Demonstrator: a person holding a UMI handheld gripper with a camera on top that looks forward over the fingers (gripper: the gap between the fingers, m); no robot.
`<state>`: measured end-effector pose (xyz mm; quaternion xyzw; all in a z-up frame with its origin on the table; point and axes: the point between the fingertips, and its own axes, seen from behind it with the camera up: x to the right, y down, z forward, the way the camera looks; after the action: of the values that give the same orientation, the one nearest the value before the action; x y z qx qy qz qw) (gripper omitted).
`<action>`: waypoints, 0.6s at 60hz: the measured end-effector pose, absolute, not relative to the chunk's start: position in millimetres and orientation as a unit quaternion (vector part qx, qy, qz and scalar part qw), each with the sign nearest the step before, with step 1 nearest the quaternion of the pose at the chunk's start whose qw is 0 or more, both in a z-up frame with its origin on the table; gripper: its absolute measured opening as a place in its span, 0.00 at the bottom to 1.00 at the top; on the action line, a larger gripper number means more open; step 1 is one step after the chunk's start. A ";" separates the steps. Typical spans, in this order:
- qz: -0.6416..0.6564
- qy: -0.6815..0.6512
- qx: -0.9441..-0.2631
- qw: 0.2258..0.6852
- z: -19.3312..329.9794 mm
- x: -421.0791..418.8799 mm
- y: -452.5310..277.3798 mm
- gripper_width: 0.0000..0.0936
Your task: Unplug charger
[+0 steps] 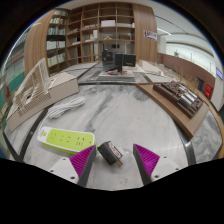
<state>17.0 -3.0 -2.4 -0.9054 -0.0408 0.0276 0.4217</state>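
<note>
A small black charger (110,153) lies on the grey marbled table (125,115), between my fingers and close to the left one. It is apart from the yellow-green power strip (65,137), which lies just beyond my left finger. My gripper (114,165) is open, with a wide gap between the charger and the right pad (146,158). The left pad (82,160) is next to the charger; I cannot tell whether they touch.
A white cable or strip (65,103) lies further back on the left. A wooden tray with dark items (180,97) stands on the right. Bookshelves (100,30) and a dark monitor (118,62) are at the back.
</note>
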 end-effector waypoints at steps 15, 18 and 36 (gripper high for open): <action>0.051 -0.046 -0.894 0.443 45.6 19.6 -61.5 0.88; 0.049 -0.053 -0.886 0.458 62.3 15.7 -81.8 0.89; 0.103 -0.050 -0.841 0.529 135.7 -12.1 -172.3 0.87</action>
<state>-12.1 -172.3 135.7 -0.8407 -0.0499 0.1030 0.5293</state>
